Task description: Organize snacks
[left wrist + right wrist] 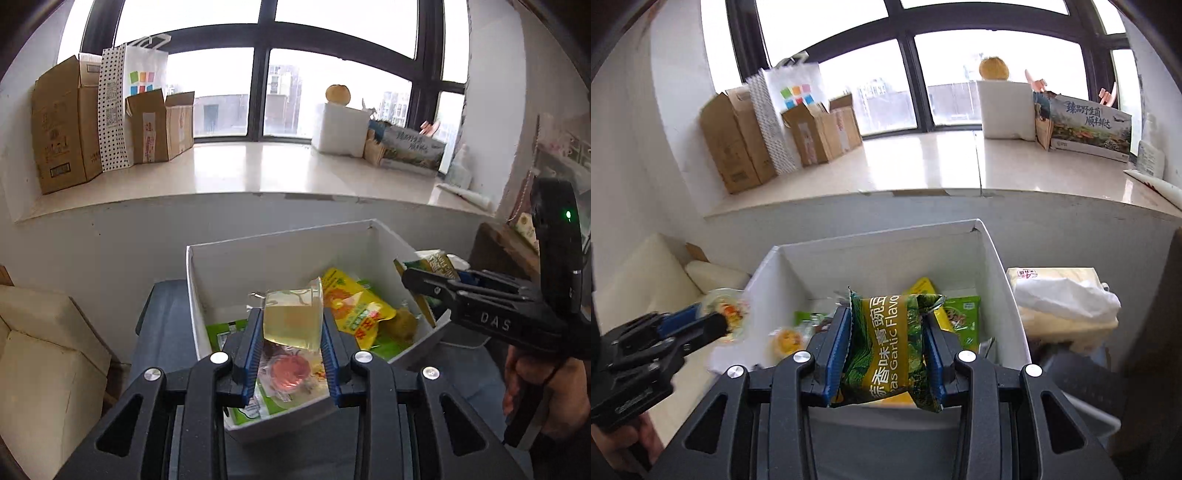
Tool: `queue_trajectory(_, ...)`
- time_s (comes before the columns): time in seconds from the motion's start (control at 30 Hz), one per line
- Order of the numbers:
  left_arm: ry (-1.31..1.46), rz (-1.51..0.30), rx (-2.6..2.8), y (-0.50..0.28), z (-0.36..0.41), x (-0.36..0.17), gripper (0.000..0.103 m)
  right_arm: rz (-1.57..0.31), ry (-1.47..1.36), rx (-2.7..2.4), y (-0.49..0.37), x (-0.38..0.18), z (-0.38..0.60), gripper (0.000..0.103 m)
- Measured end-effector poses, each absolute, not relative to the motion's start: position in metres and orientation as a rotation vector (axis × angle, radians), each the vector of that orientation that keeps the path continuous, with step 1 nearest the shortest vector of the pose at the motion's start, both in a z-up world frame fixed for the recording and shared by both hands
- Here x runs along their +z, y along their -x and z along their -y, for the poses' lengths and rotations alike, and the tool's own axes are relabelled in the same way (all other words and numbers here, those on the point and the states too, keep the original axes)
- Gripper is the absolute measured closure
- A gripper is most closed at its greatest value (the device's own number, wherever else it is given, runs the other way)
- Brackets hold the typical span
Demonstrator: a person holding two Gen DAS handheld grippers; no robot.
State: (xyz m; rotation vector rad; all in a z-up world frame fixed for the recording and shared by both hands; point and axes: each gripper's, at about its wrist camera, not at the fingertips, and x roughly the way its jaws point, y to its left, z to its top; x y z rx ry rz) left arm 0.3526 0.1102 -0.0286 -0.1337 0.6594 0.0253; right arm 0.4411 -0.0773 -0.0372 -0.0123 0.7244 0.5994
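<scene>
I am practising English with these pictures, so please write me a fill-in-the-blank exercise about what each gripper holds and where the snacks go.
1. The left gripper is shut on a clear ____ jelly cup.
2. The right gripper is shut on a green and yellow ____ pea packet.
3. Both grippers hang above the ____ cardboard box with snacks in it.

Missing words: yellow; garlic; white

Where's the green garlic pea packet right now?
The pea packet is clamped in the right gripper, above the white box.
</scene>
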Motion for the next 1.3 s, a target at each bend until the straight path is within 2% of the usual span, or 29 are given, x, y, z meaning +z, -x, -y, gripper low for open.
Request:
queue_trajectory(0.03, 0.135, -0.667, 0.025, -0.359, -0.110, -0.033, 0.070, -0.736, 0.008, 0.598, -0.446, -0.041, 0.076, 0.060)
queue_trajectory(0.1, 0.125, -0.681, 0.036, -0.366, -0.110, -0.041, 0.067, -0.757, 0.000, 0.588, -0.453, -0.047, 0.075, 0.043)
queue_trajectory(0.13, 0.113, -0.693, 0.058, -0.369, -0.110, -0.044, 0.048, -0.761, -0.008, 0.580, -0.453, -0.050, 0.076, 0.015)
queue_trajectory(0.17, 0.103, -0.706, 0.073, -0.371, -0.110, -0.047, 0.030, -0.757, -0.015, 0.566, -0.452, -0.053, 0.078, 0.000)
queue_trajectory(0.2, 0.098, -0.712, 0.084, -0.371, -0.110, -0.049, 0.000, -0.759, -0.015, 0.550, -0.452, -0.055, 0.081, 0.000)
queue_trajectory(0.3, 0.109, -0.700, 0.104, -0.366, -0.113, -0.053, 0.000, -0.783, 0.003, 0.504, -0.450, -0.060, 0.085, 0.000)
queue_trajectory(0.47, 0.129, -0.700, 0.159, -0.359, -0.116, -0.051, 0.000, -0.703, 0.066, 0.435, -0.428, -0.051, 0.092, 0.000)
queue_trajectory(0.67, 0.077, -0.578, 0.209, -0.321, -0.108, -0.032, 0.000, -0.588, 0.124, 0.396, -0.377, -0.028, 0.098, 0.000)
queue_trajectory(0.8, 0.044, -0.491, 0.272, -0.282, -0.099, -0.016, 0.000, -0.588, 0.083, 0.429, -0.342, -0.016, 0.108, 0.000)
queue_trajectory(1.3, 0.087, -0.519, 0.107, -0.138, -0.044, 0.013, 0.000, -0.553, -0.033, 0.543, -0.185, 0.004, 0.179, 0.000)
